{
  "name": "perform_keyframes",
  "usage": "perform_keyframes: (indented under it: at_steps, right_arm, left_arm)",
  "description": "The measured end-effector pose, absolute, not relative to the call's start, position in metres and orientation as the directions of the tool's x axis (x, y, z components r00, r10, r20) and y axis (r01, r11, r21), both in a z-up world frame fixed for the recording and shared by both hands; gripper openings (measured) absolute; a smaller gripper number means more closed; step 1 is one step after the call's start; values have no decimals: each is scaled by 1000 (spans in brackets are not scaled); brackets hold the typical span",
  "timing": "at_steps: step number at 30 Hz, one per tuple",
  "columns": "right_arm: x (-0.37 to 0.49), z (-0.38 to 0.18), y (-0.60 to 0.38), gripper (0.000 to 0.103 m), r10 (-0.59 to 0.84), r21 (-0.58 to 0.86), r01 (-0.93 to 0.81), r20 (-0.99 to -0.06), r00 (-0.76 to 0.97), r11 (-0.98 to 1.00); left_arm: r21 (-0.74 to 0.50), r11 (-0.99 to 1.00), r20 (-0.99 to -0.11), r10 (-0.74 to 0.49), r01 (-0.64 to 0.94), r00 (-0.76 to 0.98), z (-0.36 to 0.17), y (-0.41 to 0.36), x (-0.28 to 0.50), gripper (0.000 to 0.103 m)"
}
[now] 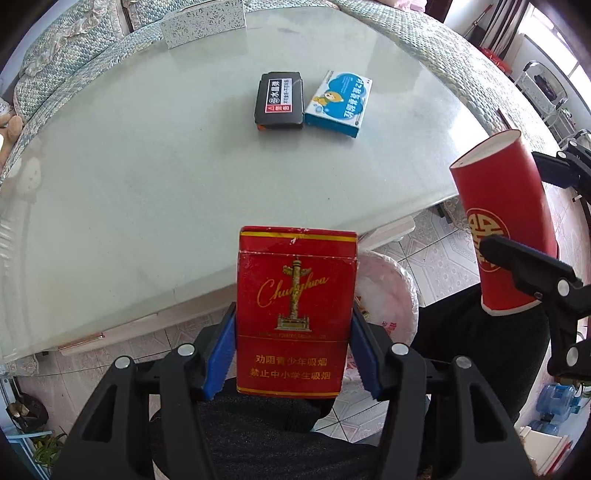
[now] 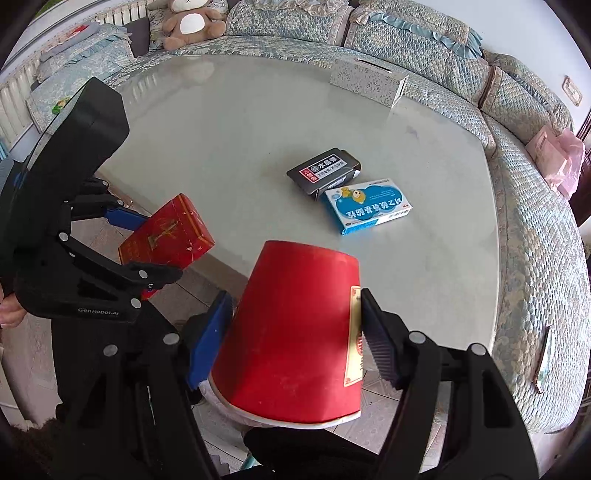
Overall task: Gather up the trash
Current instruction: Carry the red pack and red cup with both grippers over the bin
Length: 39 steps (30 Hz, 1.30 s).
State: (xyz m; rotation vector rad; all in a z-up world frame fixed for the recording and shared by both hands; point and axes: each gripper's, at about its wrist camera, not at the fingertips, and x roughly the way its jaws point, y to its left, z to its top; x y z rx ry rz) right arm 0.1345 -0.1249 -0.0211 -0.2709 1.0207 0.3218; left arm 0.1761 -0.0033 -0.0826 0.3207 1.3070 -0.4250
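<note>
My left gripper (image 1: 293, 343) is shut on a red cigarette pack (image 1: 295, 314), held off the table's near edge above a white-lined bin (image 1: 388, 295). The pack also shows in the right wrist view (image 2: 166, 232), with the left gripper (image 2: 147, 251) around it. My right gripper (image 2: 295, 336) is shut on a red paper cup (image 2: 295, 332), held upside down with its rim toward the camera. The cup also shows in the left wrist view (image 1: 502, 221). On the table (image 1: 147, 184) lie a black box (image 1: 280, 101) and a blue medicine box (image 1: 338, 103), side by side, also in the right wrist view: black box (image 2: 325, 173), blue box (image 2: 369, 208).
A patterned white tissue box (image 1: 203, 24) stands at the table's far edge, also in the right wrist view (image 2: 369, 81). A quilted sofa (image 2: 535, 221) curves around the table, with a teddy bear (image 2: 188, 22) on it. Tiled floor (image 1: 436, 251) lies below, with water bottles (image 1: 554, 406) at right.
</note>
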Motion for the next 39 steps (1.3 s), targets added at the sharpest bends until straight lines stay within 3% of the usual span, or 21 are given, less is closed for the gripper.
perform_keyframes:
  at_steps: [14, 39]
  right_arm:
    - [99, -93, -130, 68, 98, -76, -352, -887, 451, 933]
    - [109, -201, -150, 68, 100, 14, -268, -946, 307, 963]
  left_arm:
    - [-11, 853, -978, -119, 521, 173, -145, -33, 135, 55]
    - [-94, 871, -994, -106, 482, -3, -273, -39, 138, 55]
